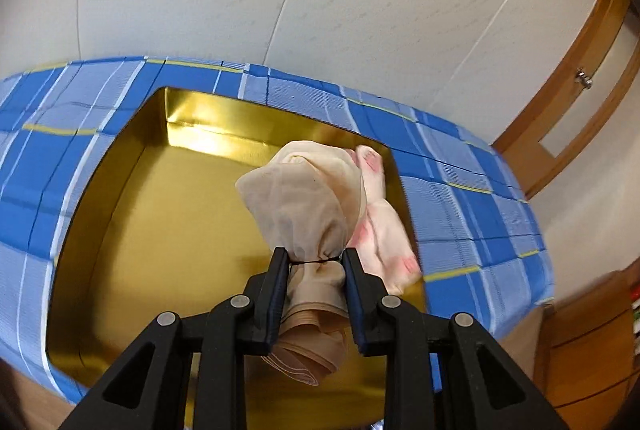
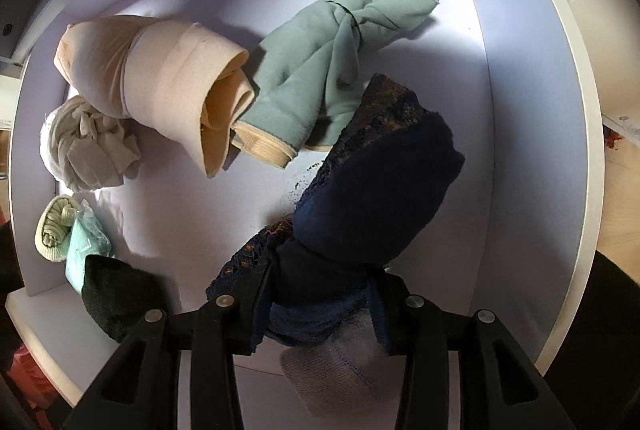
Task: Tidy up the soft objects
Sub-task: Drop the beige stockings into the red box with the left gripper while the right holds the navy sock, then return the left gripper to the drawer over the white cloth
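In the left wrist view my left gripper [image 1: 316, 260] is shut on a beige stocking bundle [image 1: 304, 198], held in the air over a gold tray [image 1: 168, 198]. A white sock with pink patches [image 1: 384, 226] lies in the tray's right part, behind the bundle. In the right wrist view my right gripper [image 2: 324, 270] points down into a white drawer [image 2: 520, 134] and grips a dark navy sock bundle [image 2: 372, 198]. The bundle's grey toe end [image 2: 336, 374] hangs out below the fingers. A dark patterned sock [image 2: 384, 110] lies under the navy bundle.
The gold tray sits on a blue plaid bed cover [image 1: 460, 166] with a white wall and wooden door frame [image 1: 572, 78] behind. In the drawer lie a beige roll [image 2: 160, 78], a sage-green bundle [image 2: 332, 50], a pale grey knot [image 2: 88, 146], small green items [image 2: 68, 234] and a black bundle [image 2: 116, 298].
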`<action>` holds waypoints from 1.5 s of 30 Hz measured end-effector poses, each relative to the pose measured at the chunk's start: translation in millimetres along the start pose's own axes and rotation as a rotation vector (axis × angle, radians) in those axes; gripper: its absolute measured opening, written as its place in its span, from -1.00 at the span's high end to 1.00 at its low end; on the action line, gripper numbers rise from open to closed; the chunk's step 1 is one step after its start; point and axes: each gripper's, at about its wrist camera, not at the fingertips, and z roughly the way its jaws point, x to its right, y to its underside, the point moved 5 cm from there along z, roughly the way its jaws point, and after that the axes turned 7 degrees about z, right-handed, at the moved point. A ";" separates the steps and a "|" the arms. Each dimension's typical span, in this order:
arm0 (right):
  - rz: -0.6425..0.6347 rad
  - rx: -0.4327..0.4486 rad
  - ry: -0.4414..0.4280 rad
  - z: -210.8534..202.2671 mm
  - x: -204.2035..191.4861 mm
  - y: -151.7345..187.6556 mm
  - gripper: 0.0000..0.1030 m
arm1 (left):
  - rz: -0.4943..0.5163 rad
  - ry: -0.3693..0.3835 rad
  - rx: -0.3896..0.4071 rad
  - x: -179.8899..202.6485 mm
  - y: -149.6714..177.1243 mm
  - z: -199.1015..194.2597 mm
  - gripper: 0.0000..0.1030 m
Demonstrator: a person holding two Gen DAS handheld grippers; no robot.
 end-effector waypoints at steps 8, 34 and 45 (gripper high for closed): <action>0.020 -0.010 -0.019 0.1 4.6 -5.1 0.13 | -0.031 -0.038 -0.050 -6.0 -19.3 47.9 0.49; 0.037 -0.014 -0.030 -0.2 7.7 -13.1 0.05 | -0.013 -0.106 -0.026 -8.2 -21.9 46.1 0.25; 0.056 -0.012 -0.043 -2.8 9.1 -16.9 -0.09 | 0.118 -0.067 0.092 16.0 18.4 -24.0 0.25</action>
